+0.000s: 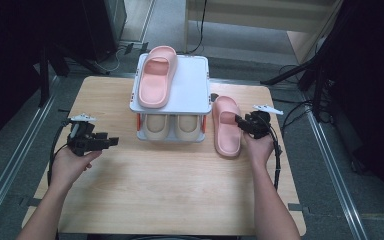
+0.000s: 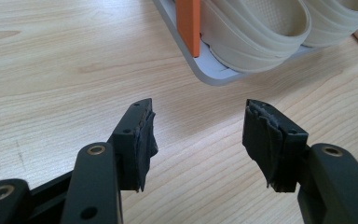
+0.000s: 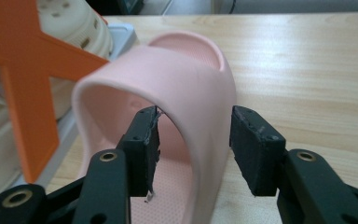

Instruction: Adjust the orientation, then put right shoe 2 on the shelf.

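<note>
The right claw has its jaws apart, one inside and one outside the strap of a pink slipper. It has not squeezed yet. That slipper lies flat on the worktop, just beside the right side of a small rack.

The left claw is wide apart too and holds nothing. It sits low over bare wood, near the rack's front left corner.

The other pink slipper is already on the top shelf. Two cream slippers fill the bottom shelf.

So I think one pink slipper is put away. The second may go up beside it, where there is room. It must be gripped and lifted first.
</note>
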Tool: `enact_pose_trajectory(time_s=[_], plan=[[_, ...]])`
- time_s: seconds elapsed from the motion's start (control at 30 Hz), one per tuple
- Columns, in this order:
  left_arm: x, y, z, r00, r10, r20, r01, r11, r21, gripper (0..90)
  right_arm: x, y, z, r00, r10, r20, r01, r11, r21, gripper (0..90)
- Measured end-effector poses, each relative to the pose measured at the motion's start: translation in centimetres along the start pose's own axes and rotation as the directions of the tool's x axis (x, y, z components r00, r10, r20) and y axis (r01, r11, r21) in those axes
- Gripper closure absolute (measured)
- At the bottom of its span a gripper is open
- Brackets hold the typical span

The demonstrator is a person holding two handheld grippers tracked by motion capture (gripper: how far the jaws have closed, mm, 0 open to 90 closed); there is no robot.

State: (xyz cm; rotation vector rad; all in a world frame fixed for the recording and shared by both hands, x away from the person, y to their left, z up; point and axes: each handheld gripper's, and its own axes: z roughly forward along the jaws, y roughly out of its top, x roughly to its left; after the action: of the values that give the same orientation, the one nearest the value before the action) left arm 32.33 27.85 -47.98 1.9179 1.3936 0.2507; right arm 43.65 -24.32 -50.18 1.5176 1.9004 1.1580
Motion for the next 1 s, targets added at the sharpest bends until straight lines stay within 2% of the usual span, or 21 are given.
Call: enact_pose_trajectory(time_s=[0.13,0.33,0.6,0.7,1.0], plan=[[-0.2,0.0,0.2,1.0000,0.007,0.002,-0.007,0.9999,0.008,43.4,-0.2,-0.4,0.8,0.9999,0.000,0.015,0.000,1.000,0.029,53.9],[-0.3,0.0,0.3,0.9999,0.011,0.004,-0.011,0.9999,0.010,43.5,-0.4,-0.4,1.5,0.9994,-0.023,0.026,0.022,0.999,0.040,55.6],[-0.2,-0.1,0.6,0.9999,0.010,0.004,-0.010,0.9997,0.020,43.5,-0.2,-0.7,2.7,0.9996,-0.011,0.027,0.009,0.998,0.058,59.7],[-0.2,-0.2,0.5,0.9999,0.011,0.003,-0.011,0.9998,0.019,43.5,0.1,-0.8,3.0,0.9973,-0.040,0.062,0.037,0.998,0.053,65.0],[0.1,-0.5,0.4,1.0000,0.001,-0.004,-0.001,0.9998,0.022,43.5,-0.3,-0.8,3.3,0.9978,-0.018,0.064,0.015,0.999,0.049,73.2]])
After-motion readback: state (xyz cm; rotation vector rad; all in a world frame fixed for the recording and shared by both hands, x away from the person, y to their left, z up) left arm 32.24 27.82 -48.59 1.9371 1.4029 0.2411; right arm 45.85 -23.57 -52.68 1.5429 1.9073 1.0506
